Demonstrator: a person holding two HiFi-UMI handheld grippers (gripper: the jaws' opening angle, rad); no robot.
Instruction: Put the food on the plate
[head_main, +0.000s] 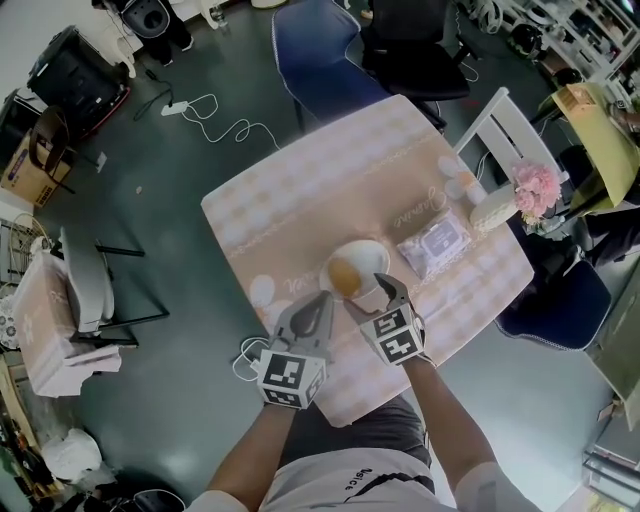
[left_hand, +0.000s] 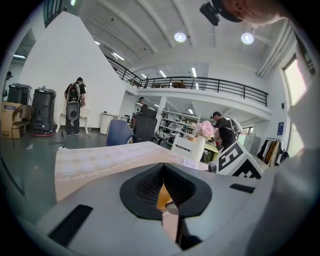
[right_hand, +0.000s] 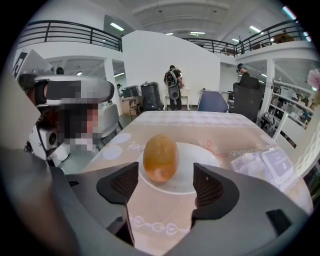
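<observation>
A golden-brown oval piece of food (right_hand: 160, 156) lies on the white plate (right_hand: 202, 172) in the middle of the pink table. In the head view the food (head_main: 345, 277) fills the plate's (head_main: 368, 250) near half. My right gripper (right_hand: 165, 189) is open, and the food sits just beyond its tips, not between them. From above, the right gripper (head_main: 380, 290) is at the plate's near edge. My left gripper (head_main: 322, 300) is beside it on the left, with its jaws shut together. In the left gripper view the left gripper (left_hand: 163, 192) shows only an orange sliver past its tips.
A clear packet (head_main: 433, 243) lies right of the plate, seen also as the packet (right_hand: 267, 165) in the right gripper view. Pink flowers (head_main: 537, 187) and a white chair (head_main: 505, 130) stand at the table's right end. A blue chair (head_main: 320, 55) is at the far side.
</observation>
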